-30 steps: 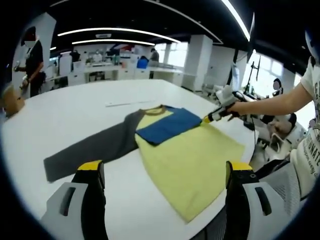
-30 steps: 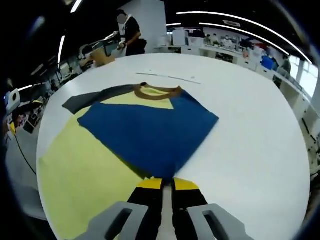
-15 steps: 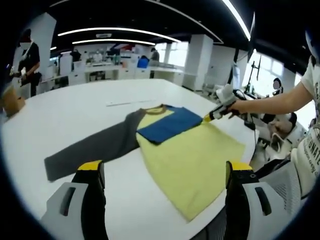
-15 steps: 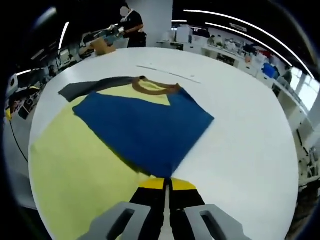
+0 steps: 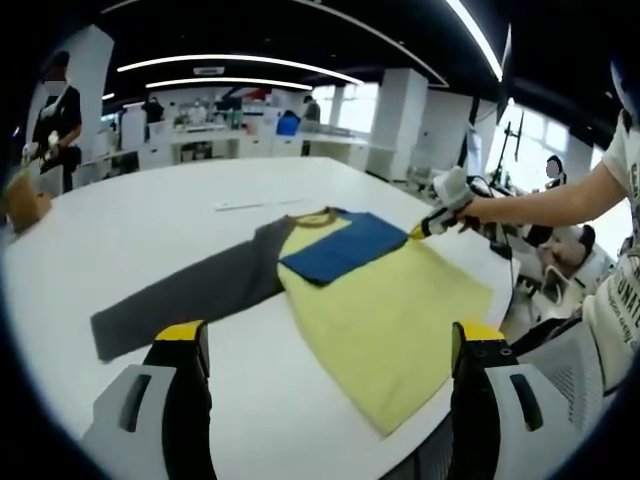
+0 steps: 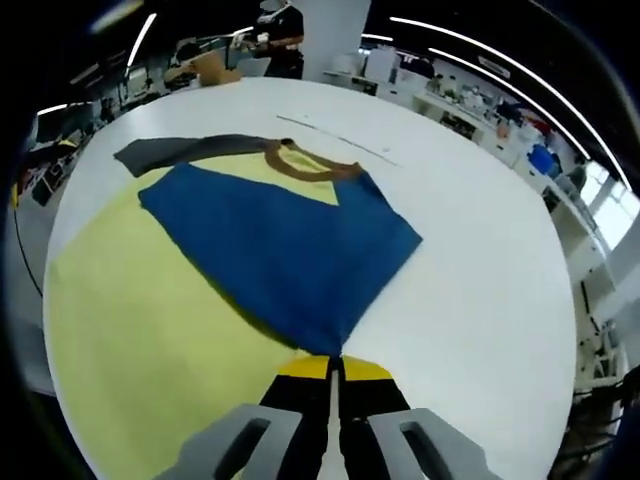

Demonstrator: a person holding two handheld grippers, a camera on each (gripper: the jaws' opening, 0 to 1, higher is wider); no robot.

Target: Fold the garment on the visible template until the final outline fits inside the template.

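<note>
In the left gripper view, a person [image 5: 52,120] stands far off at the left, beyond the white desk [image 5: 150,215]. The shirt [image 5: 330,290] lies flat on the desk. Its grey sleeve [image 5: 185,300] stretches out to the near left, away from the yellow body [image 5: 385,325], which reaches to the desk's near right edge. A brown collar [image 5: 312,219] sits at the far end, and the blue sleeve [image 5: 345,247] is folded across the chest. A thin pale strip [image 5: 250,206] lies on the desk just beyond the collar. The left gripper [image 5: 325,345] hangs above the near edge with its fingers wide apart, holding nothing. At the right, the right gripper [image 5: 420,231] comes in, held by a hand [image 5: 478,212], its tip at the right corner of the blue sleeve.

In the right gripper view, the grey sleeve [image 6: 165,152] shows at the far left, the yellow body [image 6: 140,310] at the near left, and the blue sleeve [image 6: 290,250] spreads over the middle, narrowing to a corner at the right gripper [image 6: 332,368]. The fingers there are pressed together on that corner of the blue sleeve. The collar [image 6: 305,168] lies beyond, and bare desk [image 6: 480,270] spreads to the right.
</note>
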